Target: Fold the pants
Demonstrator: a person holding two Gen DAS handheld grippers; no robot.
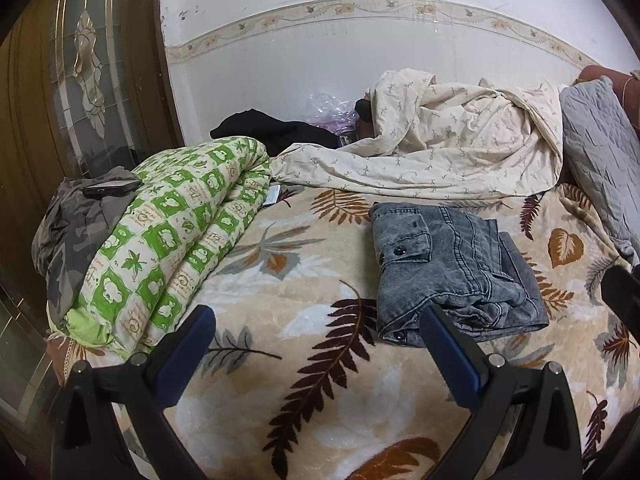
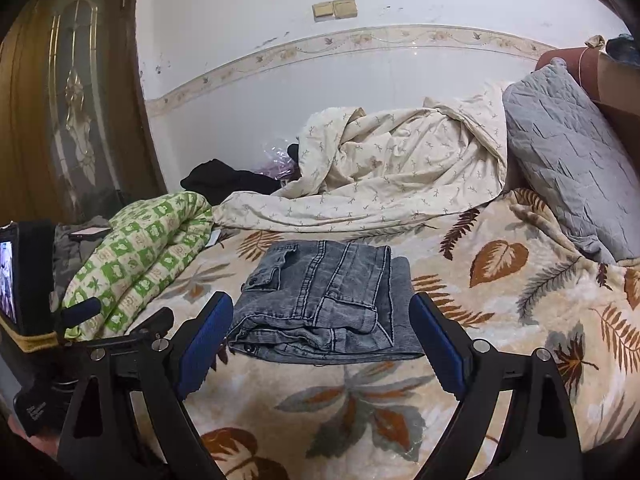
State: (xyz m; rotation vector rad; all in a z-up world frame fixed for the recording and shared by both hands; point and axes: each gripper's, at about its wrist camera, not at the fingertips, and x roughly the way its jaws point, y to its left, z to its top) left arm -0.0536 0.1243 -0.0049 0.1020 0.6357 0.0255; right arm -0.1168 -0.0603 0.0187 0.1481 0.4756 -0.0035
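grey pants [image 2: 320, 300] lie folded on the leaf-print blanket [image 2: 500, 320], left gripper [image 1: 318, 320] and right gripper [image 2: 322, 312] both spread wide and empty just short of them, lower fold layers hidden, phone [image 1: 112, 189] screen unreadable.

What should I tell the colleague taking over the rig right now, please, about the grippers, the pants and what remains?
Left gripper: open, empty, hovering over the leaf-print blanket.
Right gripper: open, empty, jaws apart in front of the pants, not touching them.
Grey denim pants: lying folded into a compact stack mid-bed, between the green quilt and grey pillow.
Done: folding appears complete.
Left: perhaps square the bottom layer's protruding edge.
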